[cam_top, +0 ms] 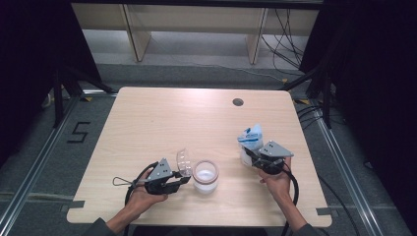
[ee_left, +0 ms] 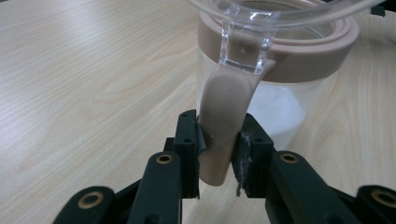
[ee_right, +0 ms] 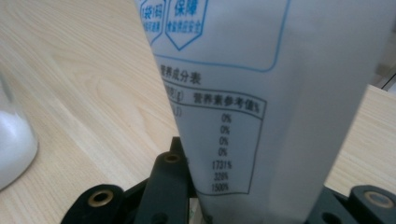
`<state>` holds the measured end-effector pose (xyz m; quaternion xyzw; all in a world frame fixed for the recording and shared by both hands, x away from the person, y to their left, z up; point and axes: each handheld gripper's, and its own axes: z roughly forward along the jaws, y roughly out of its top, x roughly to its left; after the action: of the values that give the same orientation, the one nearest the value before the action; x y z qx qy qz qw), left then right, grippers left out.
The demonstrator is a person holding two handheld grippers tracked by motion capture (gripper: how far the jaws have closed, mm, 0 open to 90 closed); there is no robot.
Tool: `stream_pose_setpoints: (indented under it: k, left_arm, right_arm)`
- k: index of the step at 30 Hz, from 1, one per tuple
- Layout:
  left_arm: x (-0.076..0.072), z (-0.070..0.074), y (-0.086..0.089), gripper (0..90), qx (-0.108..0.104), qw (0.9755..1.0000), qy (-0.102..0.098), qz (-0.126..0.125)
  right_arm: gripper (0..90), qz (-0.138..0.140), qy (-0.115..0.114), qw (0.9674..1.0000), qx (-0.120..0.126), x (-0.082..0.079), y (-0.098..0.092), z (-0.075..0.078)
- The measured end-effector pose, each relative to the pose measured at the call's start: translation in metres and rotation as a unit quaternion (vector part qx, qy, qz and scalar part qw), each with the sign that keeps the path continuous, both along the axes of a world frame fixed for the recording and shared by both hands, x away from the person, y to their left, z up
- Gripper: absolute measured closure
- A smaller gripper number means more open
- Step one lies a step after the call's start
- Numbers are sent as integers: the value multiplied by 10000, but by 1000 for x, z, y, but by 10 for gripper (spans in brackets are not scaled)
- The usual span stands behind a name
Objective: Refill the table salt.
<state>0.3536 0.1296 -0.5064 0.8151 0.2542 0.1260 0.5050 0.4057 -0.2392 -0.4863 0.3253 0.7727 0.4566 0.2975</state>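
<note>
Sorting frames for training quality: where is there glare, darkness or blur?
High view: bright glare on the pale wooden table, surroundings dark. Left gripper view: sharp on the tan jar clasp. Right gripper view: the white printed pouch close, its upper print soft.

Dark sleeves are being worn at both forearms, while black grippers (cam_top: 169,183) (cam_top: 260,158) with brass-ringed screw holes, grey three-cornered plates and trailing black cables are being shown

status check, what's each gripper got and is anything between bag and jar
Left gripper shut on jar's tan handle, clear lid flipped open. Right gripper shut on white bag, upright. Bare table between bag and jar.
</note>
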Motion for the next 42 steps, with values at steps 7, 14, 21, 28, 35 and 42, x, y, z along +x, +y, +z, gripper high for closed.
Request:
stream_pose_setpoints:
  k: [7, 14, 21, 28, 35, 42]
  left_arm:
    - [1, 1, 2, 724, 132, 9999, -37, -25]
    - [-2, 0, 0, 720, -79, 9999, 87, 82]
    - [0, 1, 1, 706, -20, 10000, -1, 9]
    - [0, 2, 0, 686, -135, 9999, -8, 44]
    - [-1, 2, 1, 682, -105, 9999, 4, 58]
    - [-1, 3, 1, 644, -90, 10000, -11, 4]
  right_arm:
    - [770, -46, 79, 9999, 45, 1, -2, -2]
    - [756, -141, 317, 9992, 190, 0, -5, -4]
    - [708, -146, 233, 9994, 193, -1, -8, -4]
    - [592, -193, 191, 9994, 208, -1, -9, -2]
    - [502, -222, 275, 9989, 316, -5, -9, 1]
    - [390, -250, 326, 9984, 379, -10, -9, 5]
